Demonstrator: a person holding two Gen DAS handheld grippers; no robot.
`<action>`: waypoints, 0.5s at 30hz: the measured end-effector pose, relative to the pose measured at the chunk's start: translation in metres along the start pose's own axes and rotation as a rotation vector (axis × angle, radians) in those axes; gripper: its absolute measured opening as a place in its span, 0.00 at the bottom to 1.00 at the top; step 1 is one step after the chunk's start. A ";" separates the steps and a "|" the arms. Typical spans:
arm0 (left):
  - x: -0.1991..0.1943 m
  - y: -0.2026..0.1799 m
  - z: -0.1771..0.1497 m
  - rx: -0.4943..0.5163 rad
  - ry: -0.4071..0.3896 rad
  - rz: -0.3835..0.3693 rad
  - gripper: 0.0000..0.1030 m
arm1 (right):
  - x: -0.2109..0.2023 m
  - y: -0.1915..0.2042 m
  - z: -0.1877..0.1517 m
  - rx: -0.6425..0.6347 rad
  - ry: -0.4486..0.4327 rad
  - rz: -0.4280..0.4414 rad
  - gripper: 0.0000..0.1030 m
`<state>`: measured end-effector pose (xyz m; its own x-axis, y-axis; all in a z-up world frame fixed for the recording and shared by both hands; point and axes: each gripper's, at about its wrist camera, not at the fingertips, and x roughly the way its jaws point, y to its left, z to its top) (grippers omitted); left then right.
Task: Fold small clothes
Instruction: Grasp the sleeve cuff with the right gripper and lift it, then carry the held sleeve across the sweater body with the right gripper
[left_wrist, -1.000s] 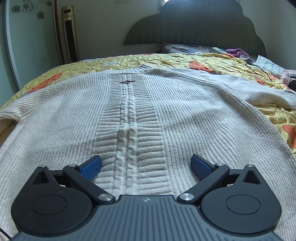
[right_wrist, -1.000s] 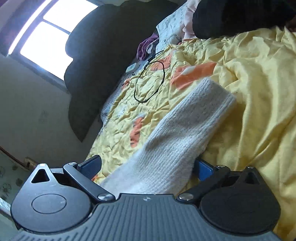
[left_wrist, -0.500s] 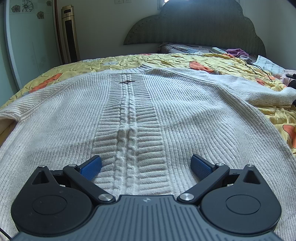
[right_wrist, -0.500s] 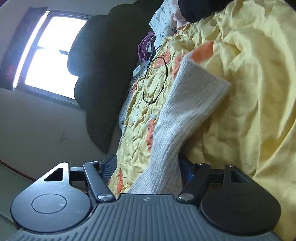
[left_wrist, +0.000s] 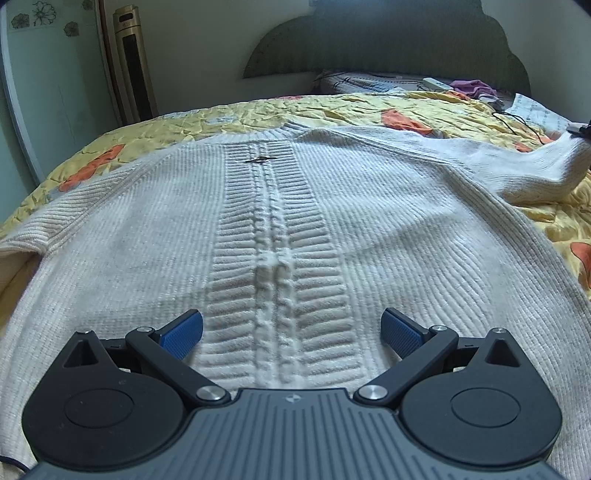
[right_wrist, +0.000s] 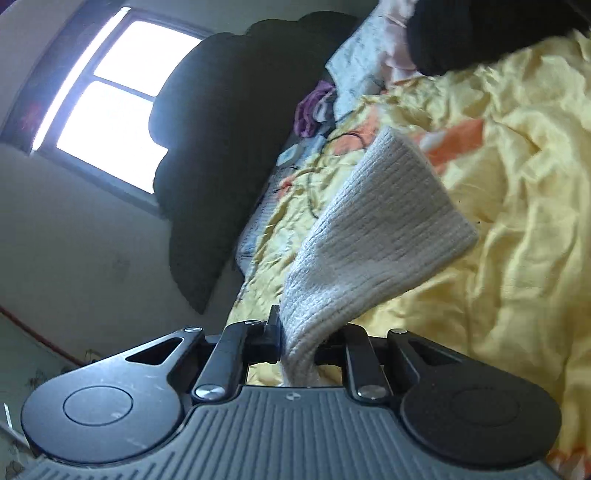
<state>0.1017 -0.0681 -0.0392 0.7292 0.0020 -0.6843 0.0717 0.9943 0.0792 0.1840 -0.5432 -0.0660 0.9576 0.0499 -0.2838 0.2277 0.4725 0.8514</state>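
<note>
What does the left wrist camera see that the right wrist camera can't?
Only the left view: the whole sweater spread flat, its cable stripe, a tall fan, and the open left gripper hovering over the knit.

Only the right view: a bright window, and the right gripper closing on the sleeve, pinching it.

Both: the yellow quilt, the dark headboard, and that lifted sleeve.
</note>
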 end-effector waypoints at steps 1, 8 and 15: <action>0.000 0.005 0.003 -0.013 -0.002 0.016 1.00 | -0.002 0.013 -0.002 -0.042 0.007 0.014 0.18; 0.011 0.040 0.021 -0.053 0.045 0.095 1.00 | 0.010 0.083 -0.044 -0.336 0.130 -0.006 0.18; 0.016 0.059 0.022 -0.061 0.060 0.129 1.00 | 0.038 0.119 -0.120 -0.546 0.297 -0.056 0.18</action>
<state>0.1327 -0.0118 -0.0296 0.6878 0.1344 -0.7134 -0.0627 0.9900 0.1261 0.2261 -0.3797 -0.0284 0.8387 0.2177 -0.4992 0.0781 0.8591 0.5059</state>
